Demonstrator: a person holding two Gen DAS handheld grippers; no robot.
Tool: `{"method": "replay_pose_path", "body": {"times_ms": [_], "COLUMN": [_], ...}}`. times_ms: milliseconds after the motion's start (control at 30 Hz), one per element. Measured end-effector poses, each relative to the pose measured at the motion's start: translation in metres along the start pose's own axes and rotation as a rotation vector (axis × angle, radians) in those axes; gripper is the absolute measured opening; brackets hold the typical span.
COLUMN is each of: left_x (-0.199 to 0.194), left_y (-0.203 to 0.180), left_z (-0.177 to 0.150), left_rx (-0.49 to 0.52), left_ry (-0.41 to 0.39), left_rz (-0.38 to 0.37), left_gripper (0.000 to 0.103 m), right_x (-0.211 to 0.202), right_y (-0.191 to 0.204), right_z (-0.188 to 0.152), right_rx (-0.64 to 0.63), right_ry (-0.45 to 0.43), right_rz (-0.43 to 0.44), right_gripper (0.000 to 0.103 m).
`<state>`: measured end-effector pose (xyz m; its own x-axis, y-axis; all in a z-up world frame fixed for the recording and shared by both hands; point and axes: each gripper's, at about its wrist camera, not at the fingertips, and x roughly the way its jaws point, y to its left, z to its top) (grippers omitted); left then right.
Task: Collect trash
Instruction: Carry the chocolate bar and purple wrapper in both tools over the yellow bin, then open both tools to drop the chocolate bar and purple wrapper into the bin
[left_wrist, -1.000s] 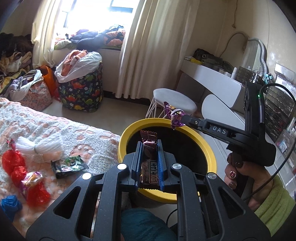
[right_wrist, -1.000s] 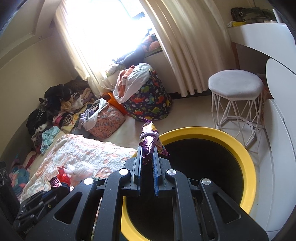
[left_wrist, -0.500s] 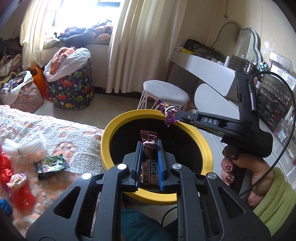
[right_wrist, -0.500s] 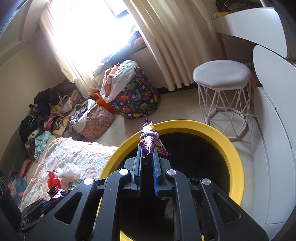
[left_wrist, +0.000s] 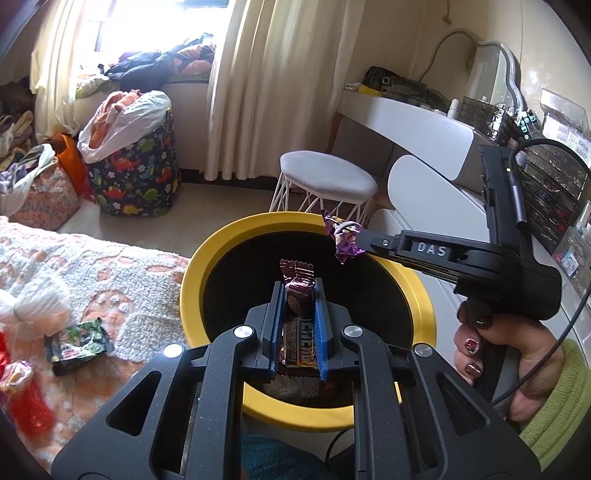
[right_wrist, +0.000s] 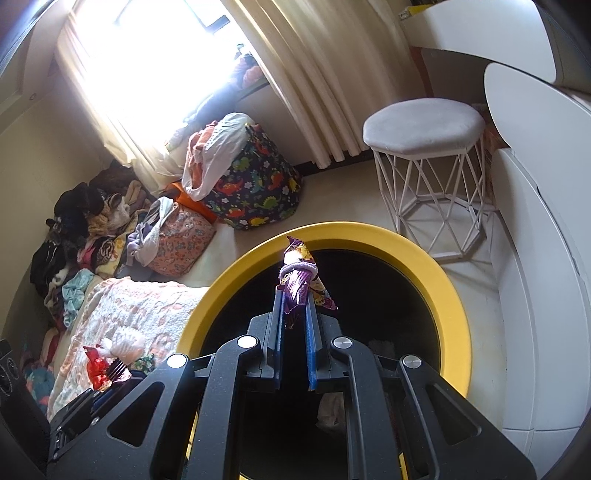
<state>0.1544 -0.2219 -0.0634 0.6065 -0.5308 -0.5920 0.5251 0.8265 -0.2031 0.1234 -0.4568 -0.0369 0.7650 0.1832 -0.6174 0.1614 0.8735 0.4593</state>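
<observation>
Brown wrapper (left_wrist: 300, 291) sits clamped in left gripper (left_wrist: 298, 295); right gripper (right_wrist: 294, 295) pinches purple wrapper (right_wrist: 297, 282).

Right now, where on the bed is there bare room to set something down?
Free: the blanket strip between the yellow bin and the green wrapper, and the stretch behind it toward the floor. Crowded: the near left corner, where the green wrapper, red wrappers and a white bundle lie.
</observation>
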Motion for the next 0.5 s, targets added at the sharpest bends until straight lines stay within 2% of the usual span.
{"method": "replay_pose_path", "body": {"times_ms": [500], "left_x": [0.029], "left_y": [0.014], "left_z": [0.008], "left_rx": [-0.053], "left_ry": [0.041], "left_rz": [0.022], "left_gripper": [0.010], "right_x": [0.010], "right_y": [-0.009], "right_z": [-0.002], "right_rx": [0.034], "right_ry": [0.043], "right_rz": [-0.002], "right_gripper": [0.011]}}
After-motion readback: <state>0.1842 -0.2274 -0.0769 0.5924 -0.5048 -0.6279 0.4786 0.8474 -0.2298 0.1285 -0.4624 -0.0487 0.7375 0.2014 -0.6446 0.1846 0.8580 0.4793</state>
